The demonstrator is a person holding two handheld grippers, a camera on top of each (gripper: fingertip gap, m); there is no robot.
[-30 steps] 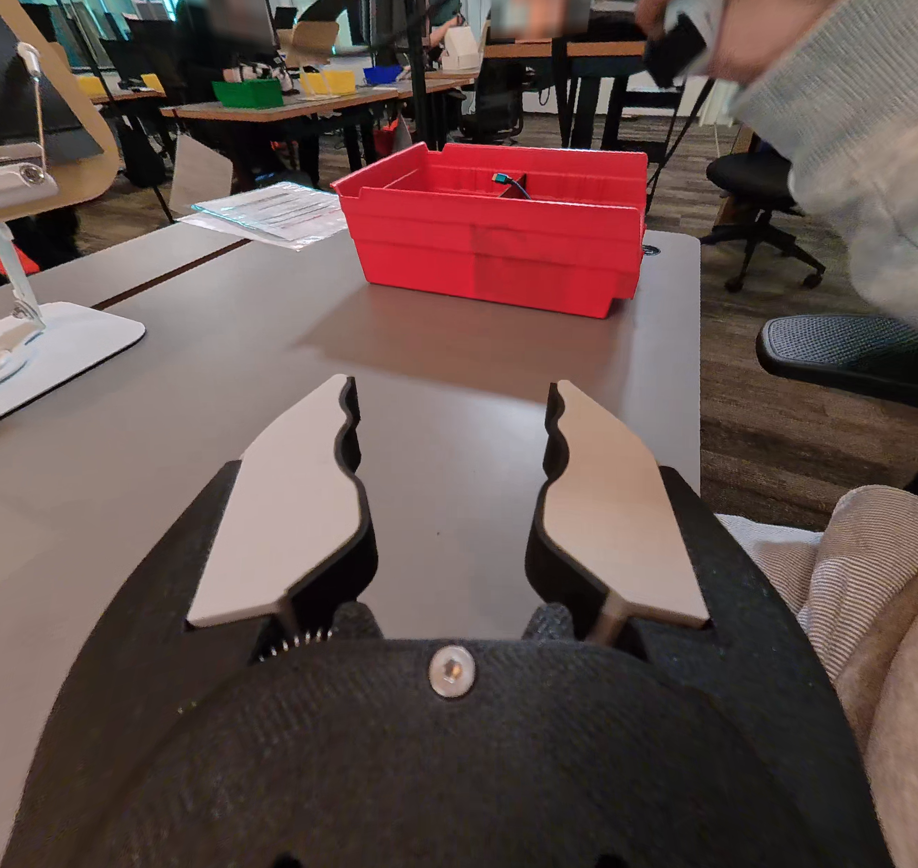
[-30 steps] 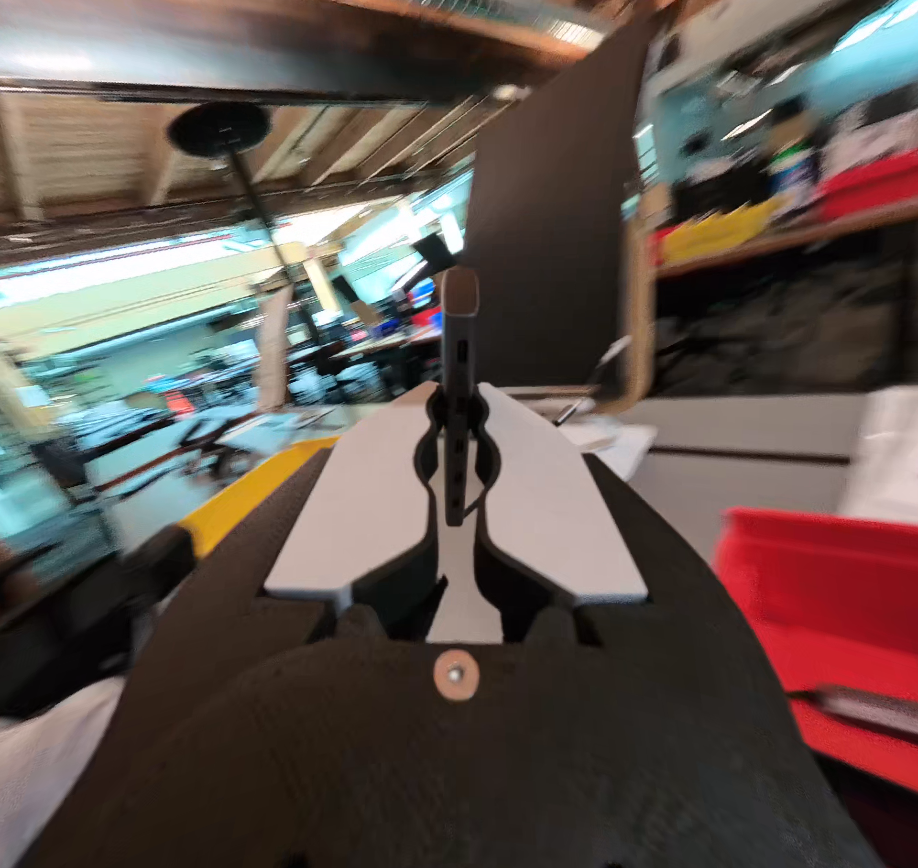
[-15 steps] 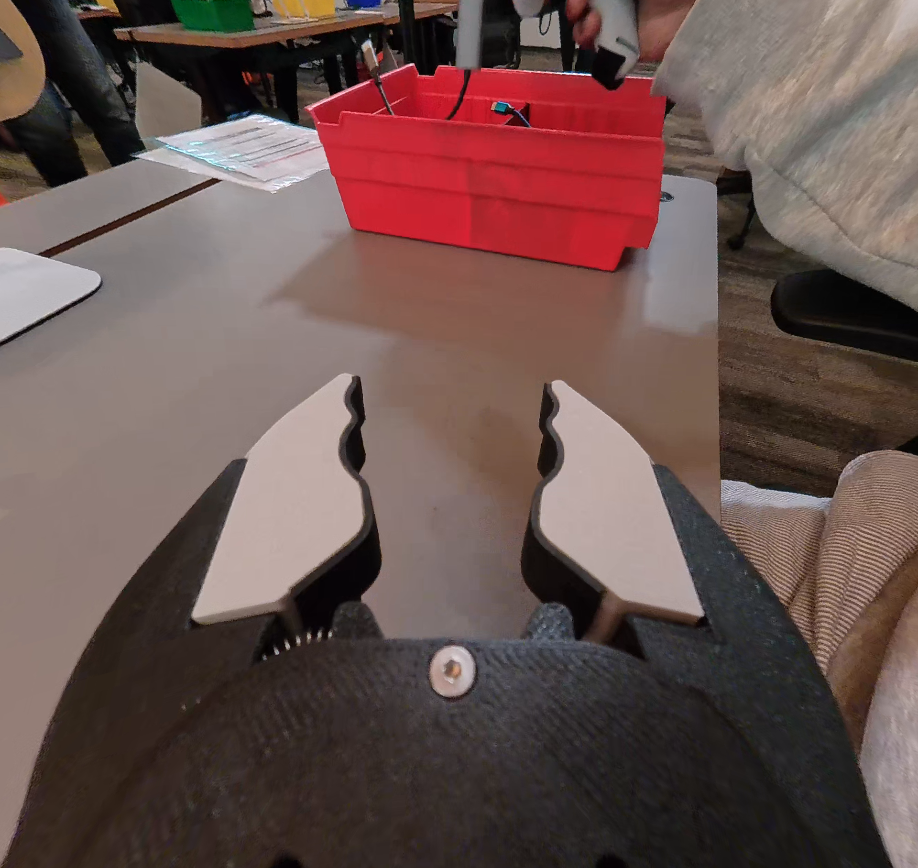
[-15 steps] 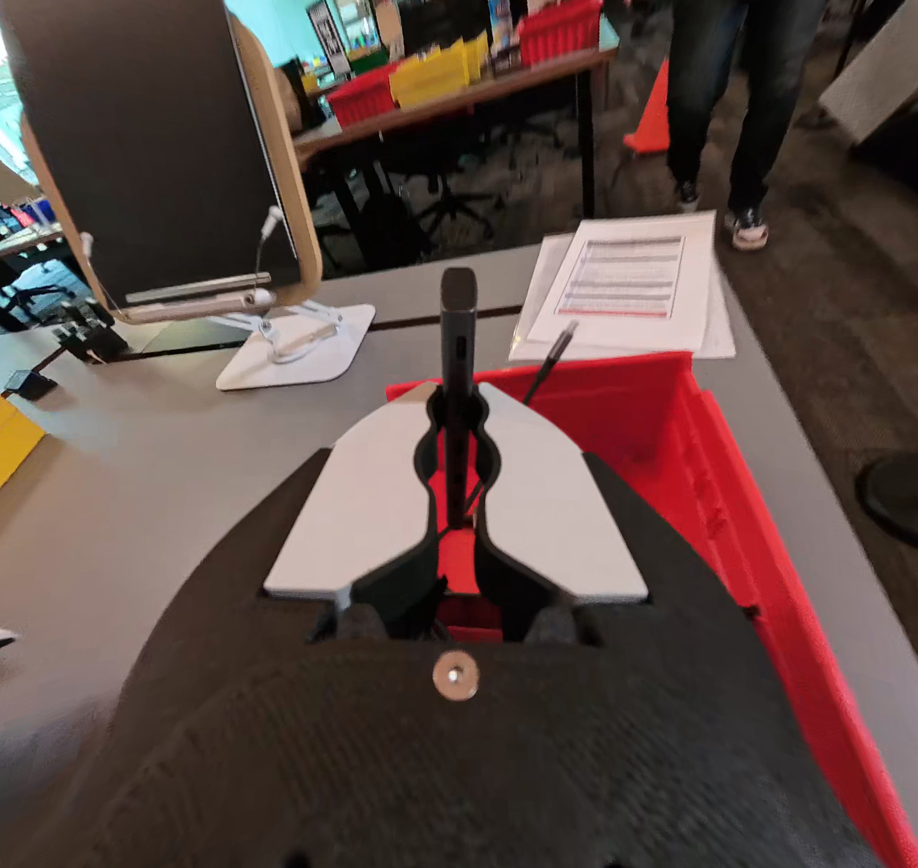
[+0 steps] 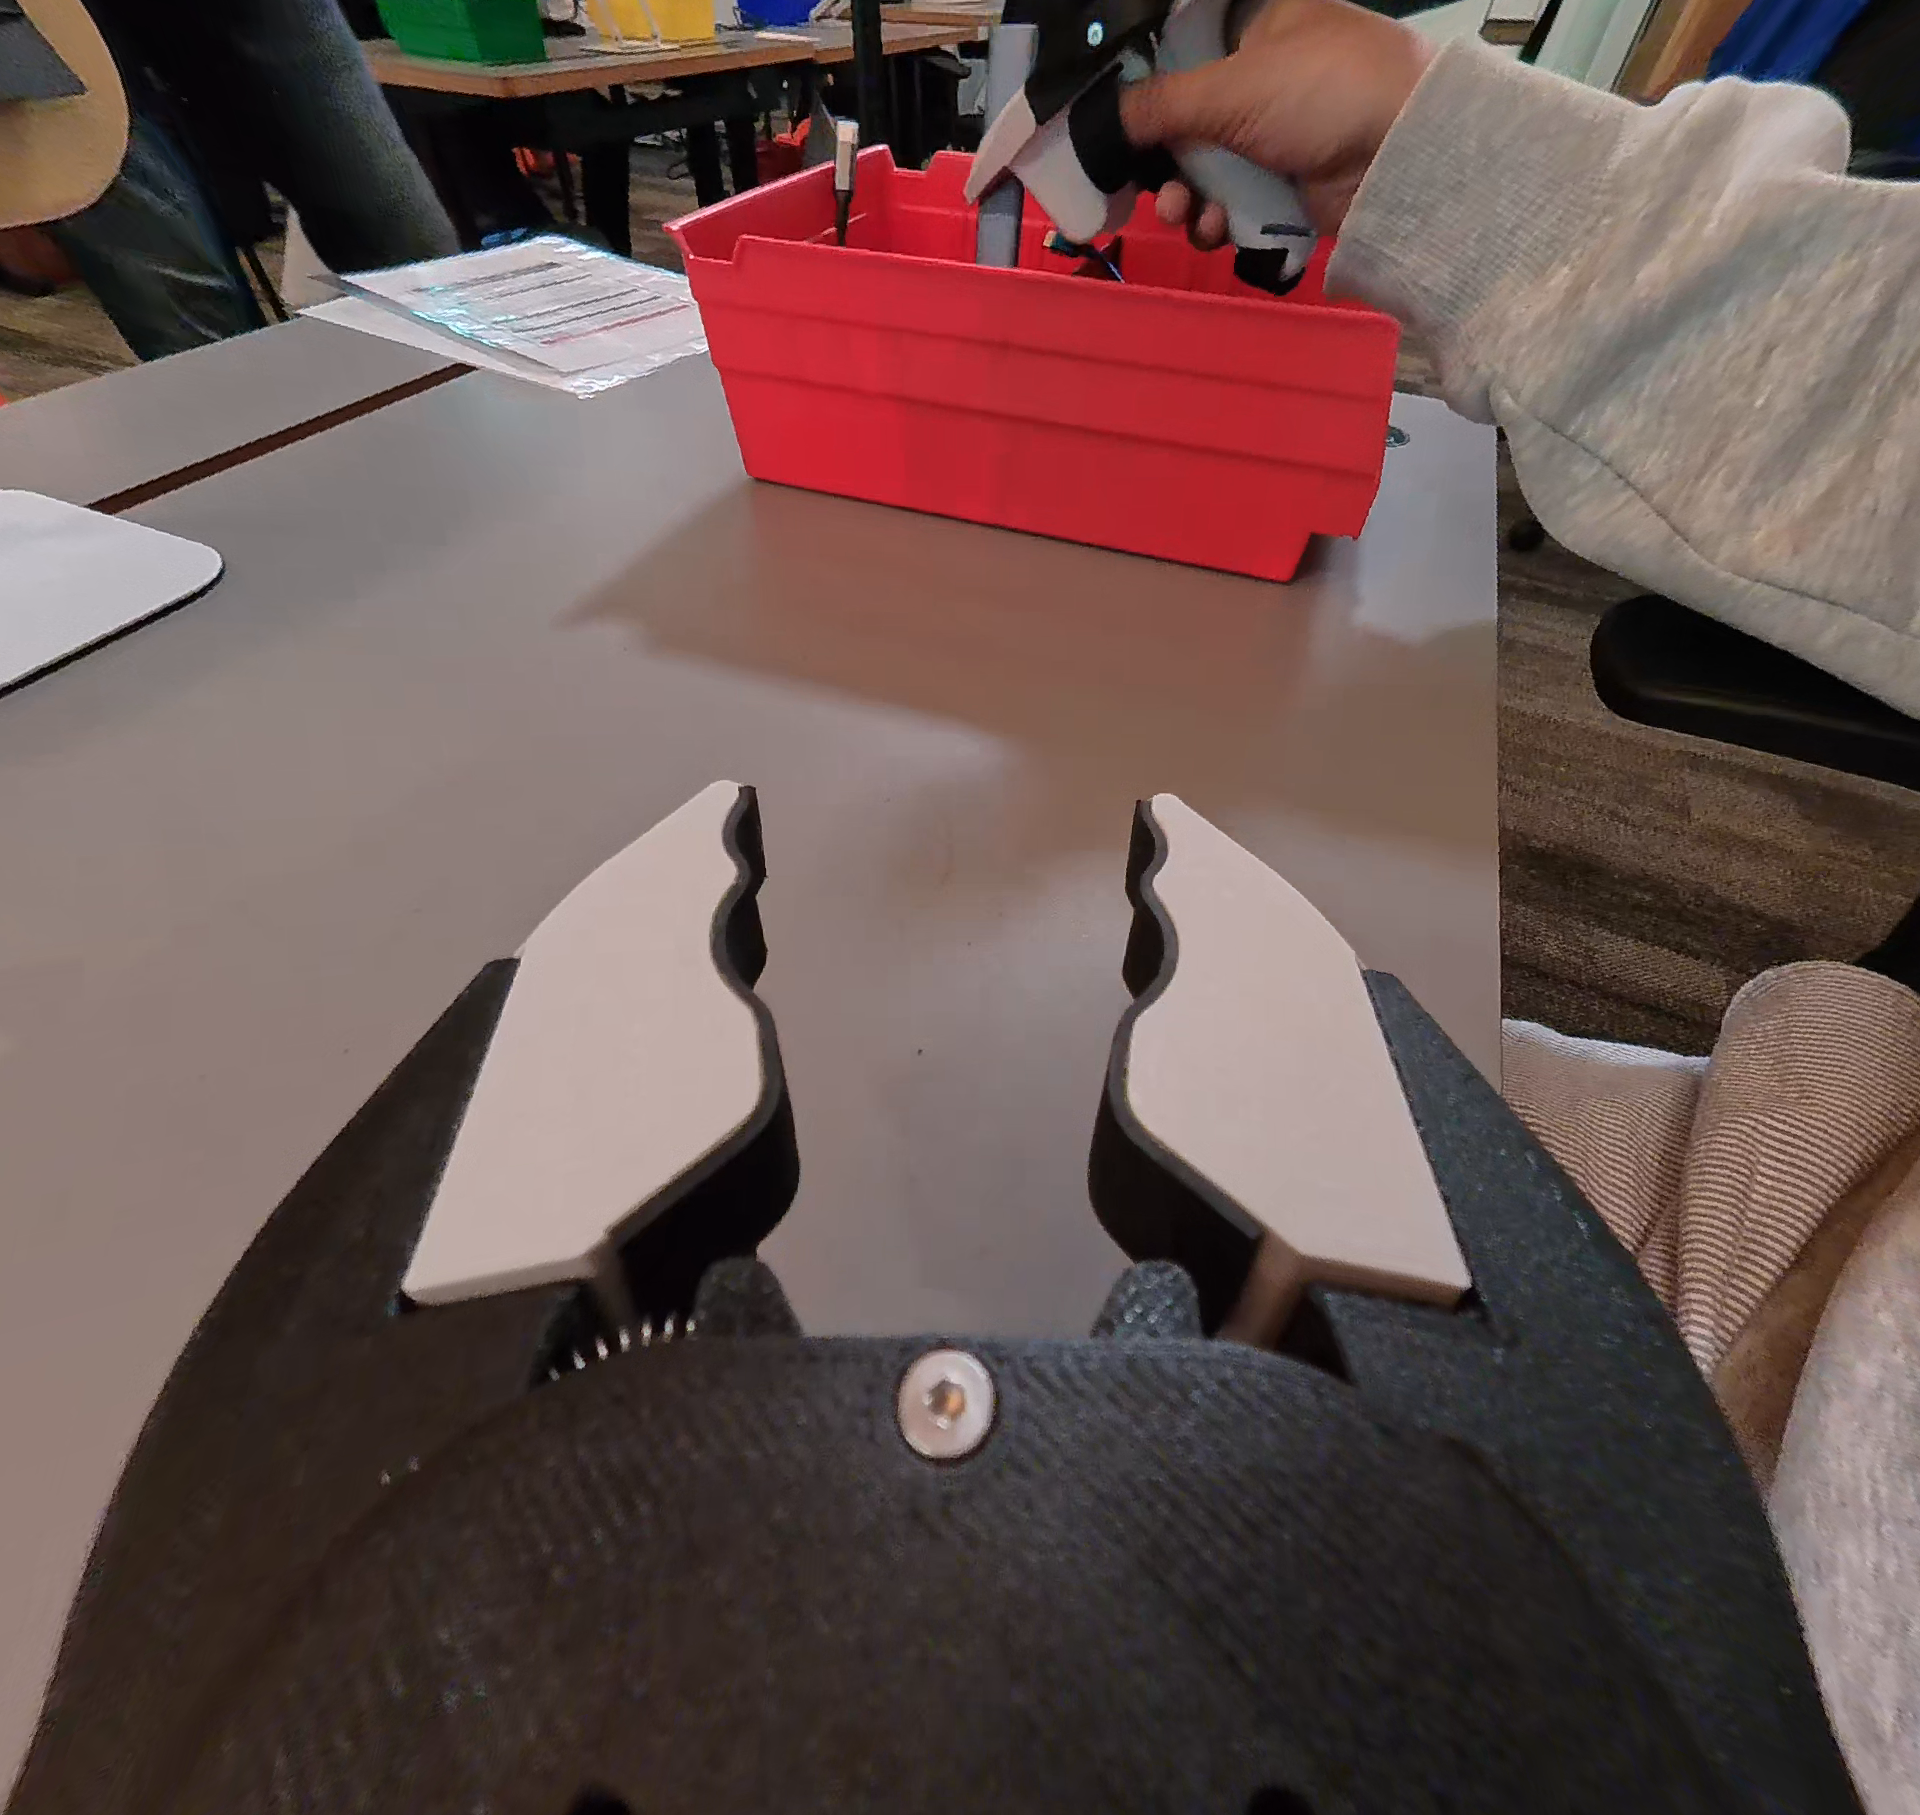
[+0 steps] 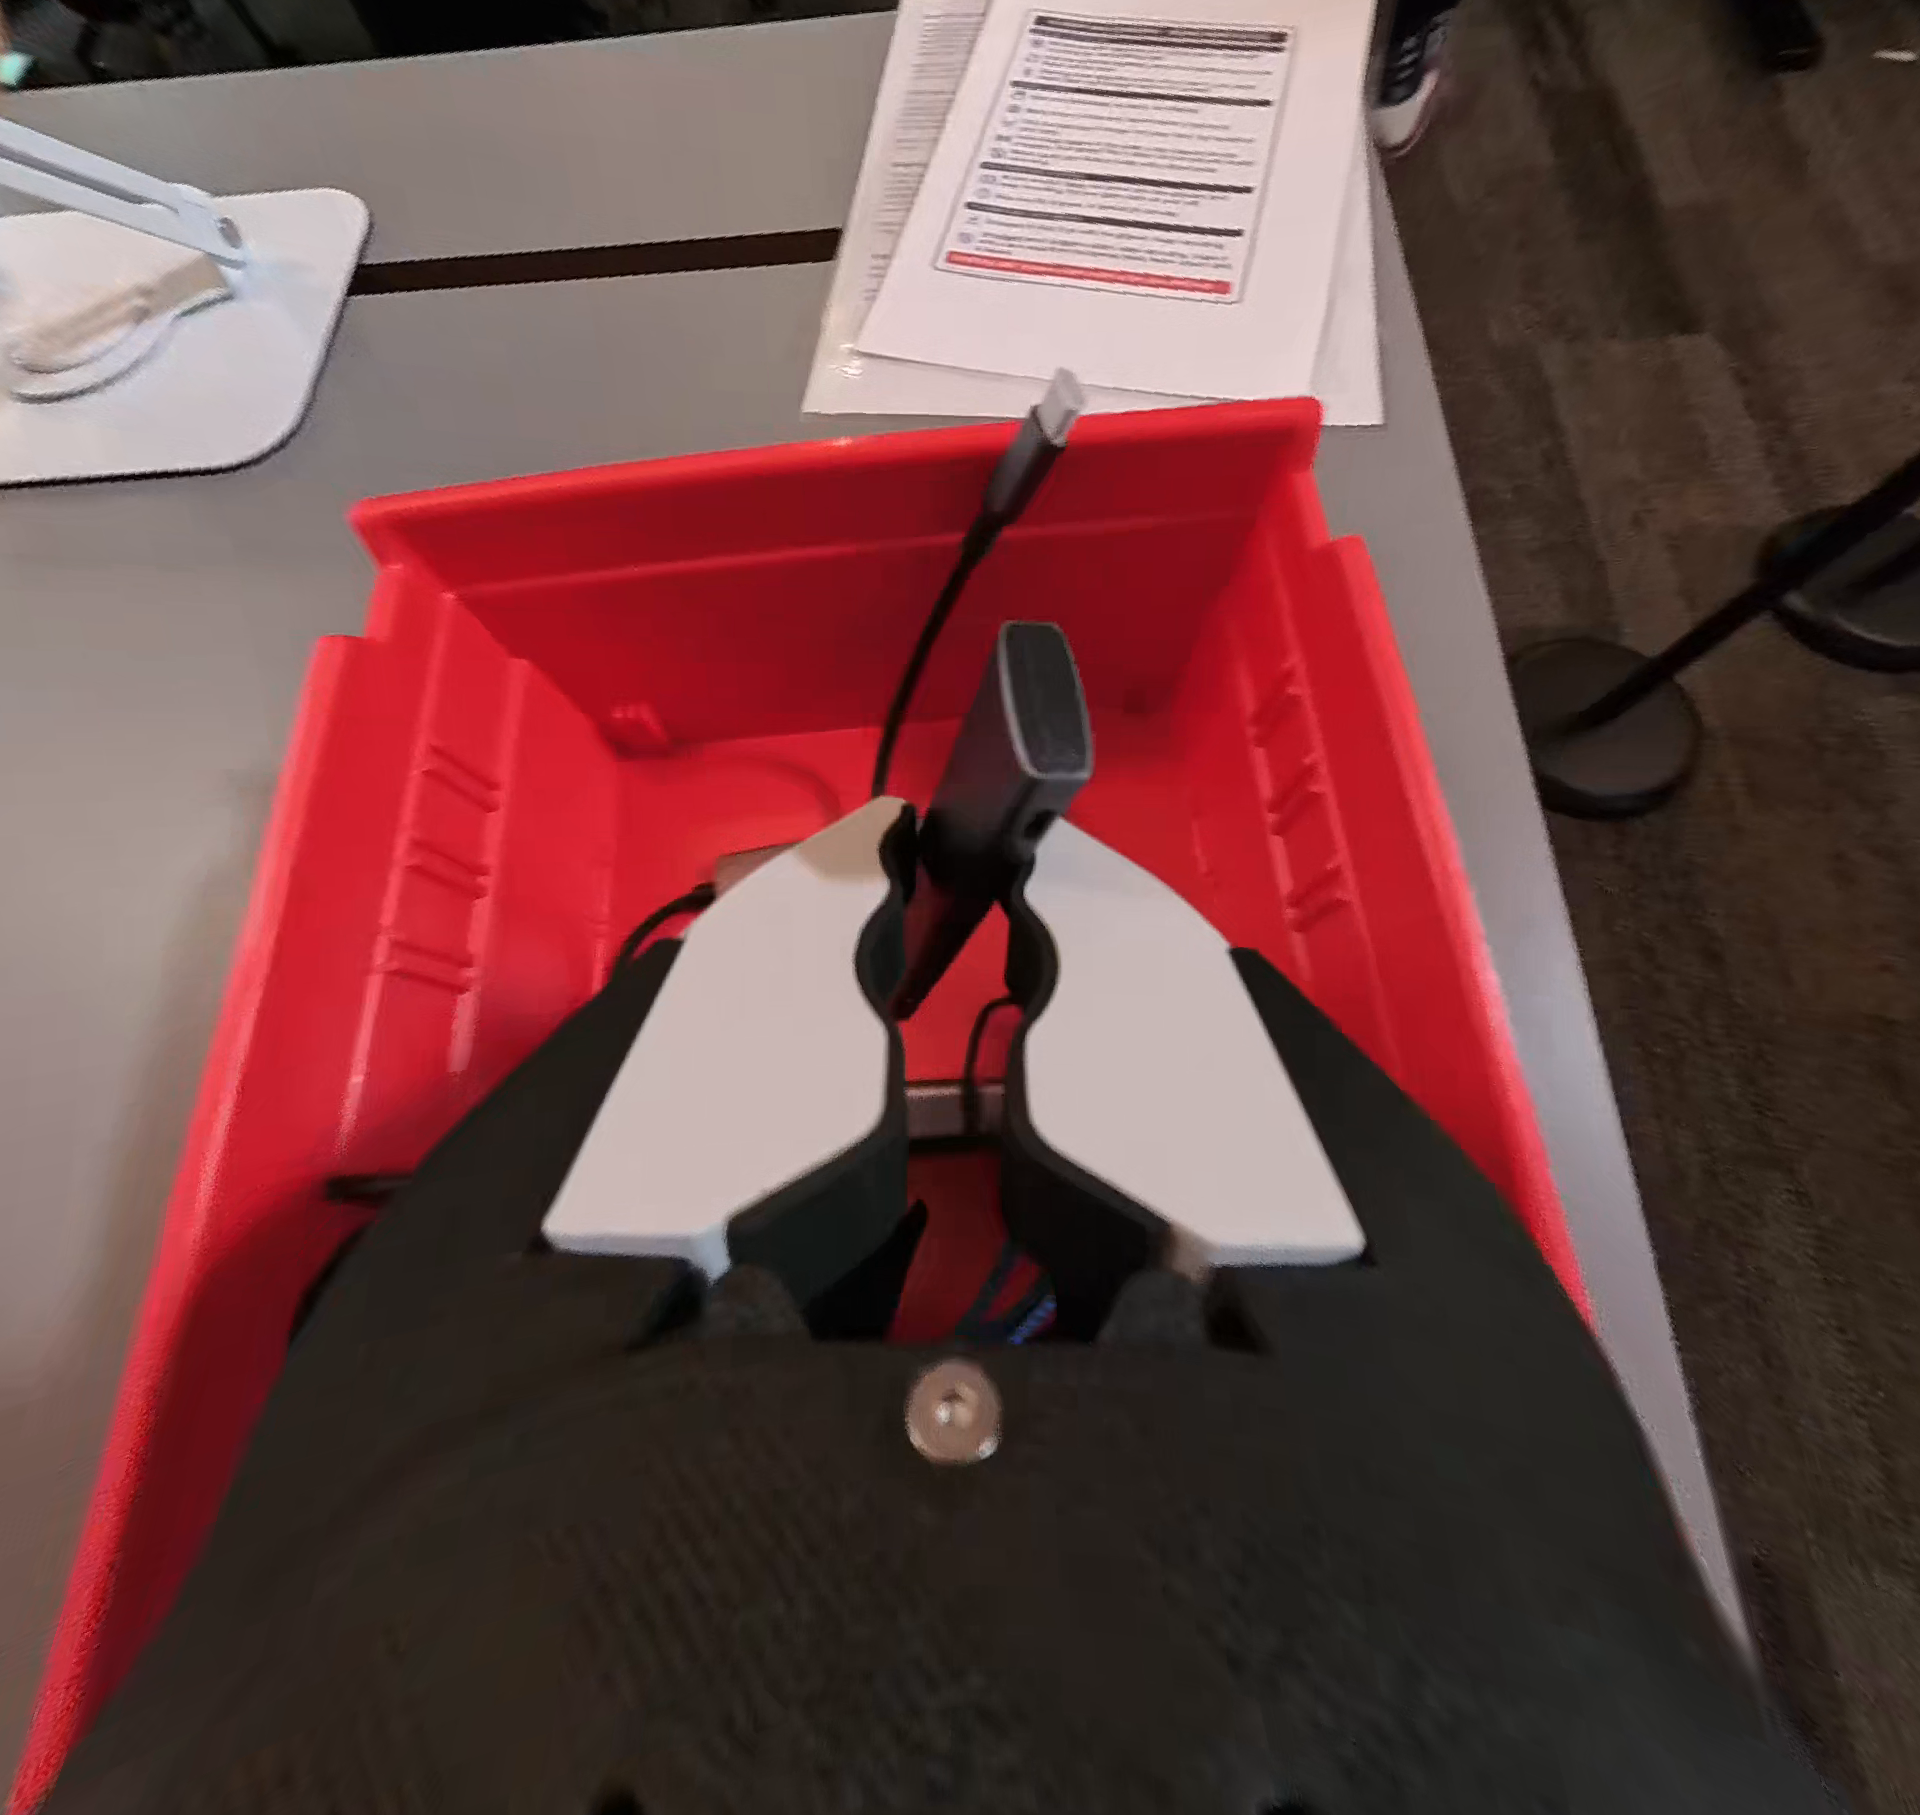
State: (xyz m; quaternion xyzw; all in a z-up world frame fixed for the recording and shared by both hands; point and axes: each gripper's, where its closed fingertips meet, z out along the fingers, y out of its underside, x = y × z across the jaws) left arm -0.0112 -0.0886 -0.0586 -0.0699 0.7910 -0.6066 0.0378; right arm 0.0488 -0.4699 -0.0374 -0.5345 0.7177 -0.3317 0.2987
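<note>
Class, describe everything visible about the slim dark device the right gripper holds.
The slim dark device is a flat grey bar, seemingly metal, with a rounded black end cap pointing away from the camera. The right gripper is shut on its lower part, its fingers pinching both flat sides. It tilts over the inside of the red bin. A thin black cable rises alongside.

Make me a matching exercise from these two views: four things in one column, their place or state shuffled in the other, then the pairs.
Things
1. left gripper
2. right gripper
3. cable plug
4. printed sheets

Places or states
A. flat on the grey table, beyond the red bin
B. jaws apart, holding nothing, above the table
C. sticks up over the bin's far wall
D. shut on a slim dark grey device, over the bin

Pairs: 1-B, 2-D, 3-C, 4-A
</note>
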